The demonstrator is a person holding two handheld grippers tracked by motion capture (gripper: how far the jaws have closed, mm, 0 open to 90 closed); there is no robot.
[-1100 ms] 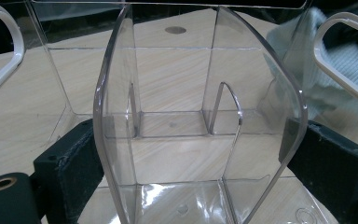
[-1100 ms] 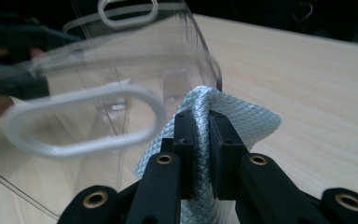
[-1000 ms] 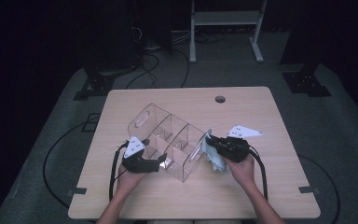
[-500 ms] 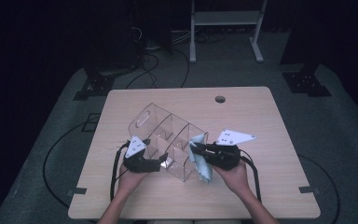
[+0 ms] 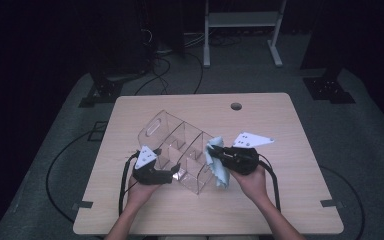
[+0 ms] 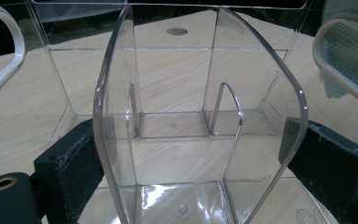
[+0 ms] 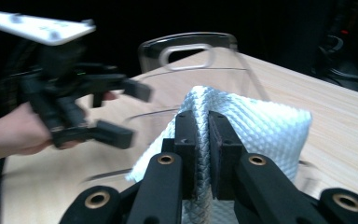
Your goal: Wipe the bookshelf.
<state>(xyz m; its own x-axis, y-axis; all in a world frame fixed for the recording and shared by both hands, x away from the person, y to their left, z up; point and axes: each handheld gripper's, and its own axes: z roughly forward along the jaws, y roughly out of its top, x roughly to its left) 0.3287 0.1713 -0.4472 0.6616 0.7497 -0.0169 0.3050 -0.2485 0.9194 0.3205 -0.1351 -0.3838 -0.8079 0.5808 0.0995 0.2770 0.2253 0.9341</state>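
Note:
A clear acrylic organizer [image 5: 172, 137] with several compartments lies at an angle on the wooden table [image 5: 280, 200]. My left gripper [image 5: 175, 173] grips its near end. In the left gripper view the black pads [image 6: 74, 158] press on both edges of a curved clear wall [image 6: 121, 93]. My right gripper [image 5: 219, 154] is shut on a pale waffle-weave cloth [image 5: 219, 170] that hangs against the organizer's right side. The right gripper view has my right gripper [image 7: 208, 126] pinching the cloth [image 7: 265, 121], with the left gripper [image 7: 116, 112] farther off, past the organizer's handle slot [image 7: 186, 51].
A round cable hole [image 5: 236, 106] sits near the table's far edge. Black cables [image 5: 165, 65] run over the grey floor behind, by a white metal stand [image 5: 240, 20]. A cable trails from each gripper toward the near edge.
My right gripper has lifted a little and shifted slightly left toward the organizer, carrying the cloth, which now hangs at the organizer's side. The left gripper and organizer have stayed put.

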